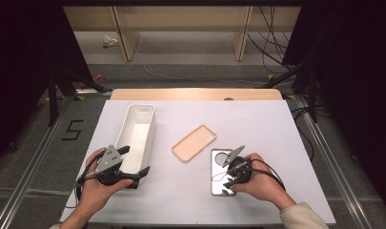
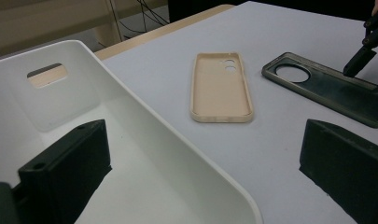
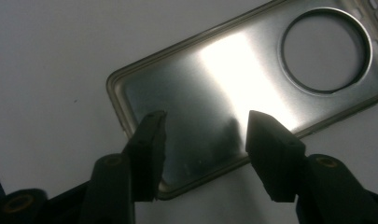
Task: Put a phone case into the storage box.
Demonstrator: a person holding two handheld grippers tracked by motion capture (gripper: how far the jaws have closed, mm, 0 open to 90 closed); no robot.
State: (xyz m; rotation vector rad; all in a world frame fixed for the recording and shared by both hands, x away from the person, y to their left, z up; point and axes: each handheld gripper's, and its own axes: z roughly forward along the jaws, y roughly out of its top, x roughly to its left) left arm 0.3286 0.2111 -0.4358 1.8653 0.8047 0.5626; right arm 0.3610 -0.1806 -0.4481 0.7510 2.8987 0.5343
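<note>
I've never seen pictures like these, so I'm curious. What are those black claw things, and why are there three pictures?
A person holds a black pinching tool in each hand. One picture looks down from above; the other two come from cameras on the tools. On the white table lie a long white plastic bin, a beige phone case and a dark grey phone case with a round hole. The left gripper straddles the bin's wall, open. The right gripper hangs open over the grey case, holding nothing.

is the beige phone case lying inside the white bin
No, the beige case lies flat on the table, to the right of the white bin and apart from it.
</note>
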